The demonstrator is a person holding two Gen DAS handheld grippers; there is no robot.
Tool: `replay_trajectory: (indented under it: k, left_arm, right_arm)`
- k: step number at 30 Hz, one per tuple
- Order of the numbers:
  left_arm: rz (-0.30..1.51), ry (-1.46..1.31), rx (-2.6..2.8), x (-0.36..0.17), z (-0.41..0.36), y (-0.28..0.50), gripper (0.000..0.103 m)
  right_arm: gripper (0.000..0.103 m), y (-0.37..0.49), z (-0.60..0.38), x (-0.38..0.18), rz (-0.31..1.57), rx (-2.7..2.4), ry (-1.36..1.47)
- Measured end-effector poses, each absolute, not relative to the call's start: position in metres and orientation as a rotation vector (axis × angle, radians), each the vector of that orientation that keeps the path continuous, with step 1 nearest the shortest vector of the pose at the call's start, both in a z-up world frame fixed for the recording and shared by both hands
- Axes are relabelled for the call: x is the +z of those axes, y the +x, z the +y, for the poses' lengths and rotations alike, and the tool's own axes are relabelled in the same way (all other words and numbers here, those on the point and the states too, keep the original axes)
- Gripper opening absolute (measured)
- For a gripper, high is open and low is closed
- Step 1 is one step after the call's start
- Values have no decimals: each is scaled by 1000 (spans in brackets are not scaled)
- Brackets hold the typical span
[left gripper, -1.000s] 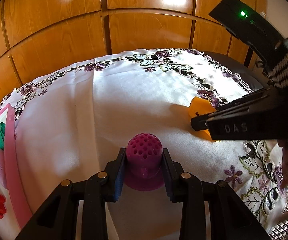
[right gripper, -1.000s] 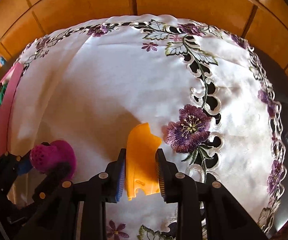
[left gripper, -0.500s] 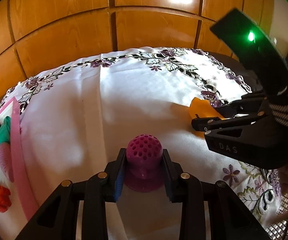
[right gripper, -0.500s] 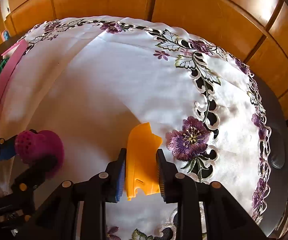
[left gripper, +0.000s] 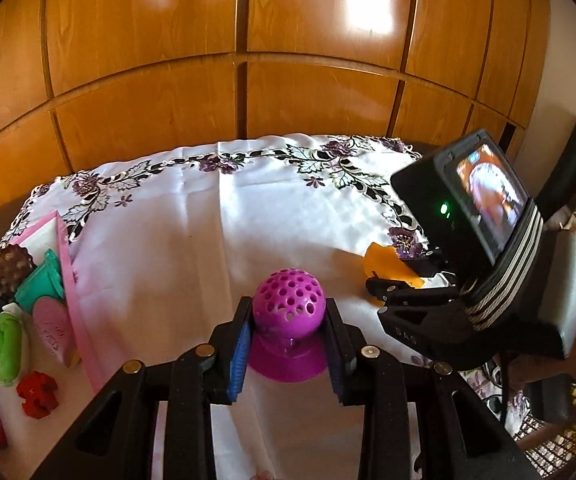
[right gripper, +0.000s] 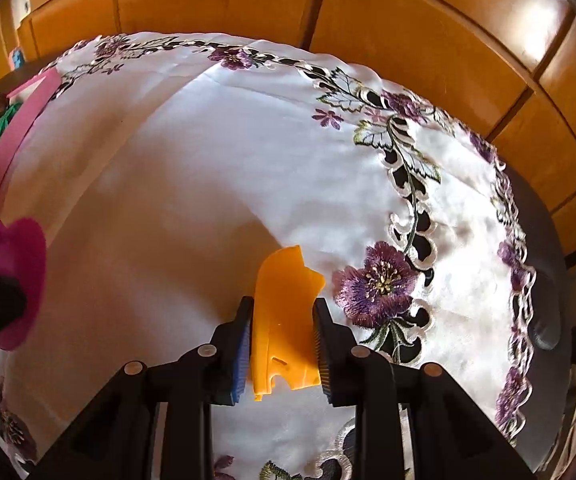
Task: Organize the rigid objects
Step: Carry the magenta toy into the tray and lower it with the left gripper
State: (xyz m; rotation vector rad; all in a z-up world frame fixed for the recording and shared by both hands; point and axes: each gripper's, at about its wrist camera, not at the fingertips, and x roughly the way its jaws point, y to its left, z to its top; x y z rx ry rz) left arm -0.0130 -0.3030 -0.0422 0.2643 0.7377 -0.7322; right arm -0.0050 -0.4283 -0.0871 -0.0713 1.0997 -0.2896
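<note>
1. Magenta perforated plastic dome on a flared base (left gripper: 289,320), seen from the left wrist, sits clamped between the left gripper (left gripper: 288,344) pads, apparently lifted off the white embroidered tablecloth (left gripper: 192,248). Far to the gripper's left, a pink-rimmed tray (left gripper: 68,280) already holds a green plastic piece (left gripper: 4,348), a teal cup (left gripper: 42,282), a red block (left gripper: 38,394) and others, so I judge sorting well under way. To its right, the right gripper (left gripper: 384,292) carries its own piece.

2. From the right wrist, the right gripper (right gripper: 282,344) is closed on a flat orange plastic scraper (right gripper: 284,320) held above the cloth. The dome (right gripper: 6,264) shows at far left. Both pieces remain to be placed.
</note>
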Motion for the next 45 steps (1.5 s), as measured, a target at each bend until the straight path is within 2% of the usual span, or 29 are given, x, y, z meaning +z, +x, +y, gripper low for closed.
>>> replay_trajectory:
  k: [25,34,41,45]
  left_arm:
    - [697,139,-645,3,-233,-9,33]
    - [704,9,-473,12,-144,16,33]
    - [754,-72,-286,0,-58,25,33]
    - [803,-117,-265,-14,-40,27,33]
  right_arm:
    - [27,-6,-415,-89,1081,-304,-206]
    - [27,-7,-414,-88,1081,-303,-218]
    - [27,-6,-413,-88,1081,-305,-225]
    - [27,-6,-412,-88,1081,-307,-233]
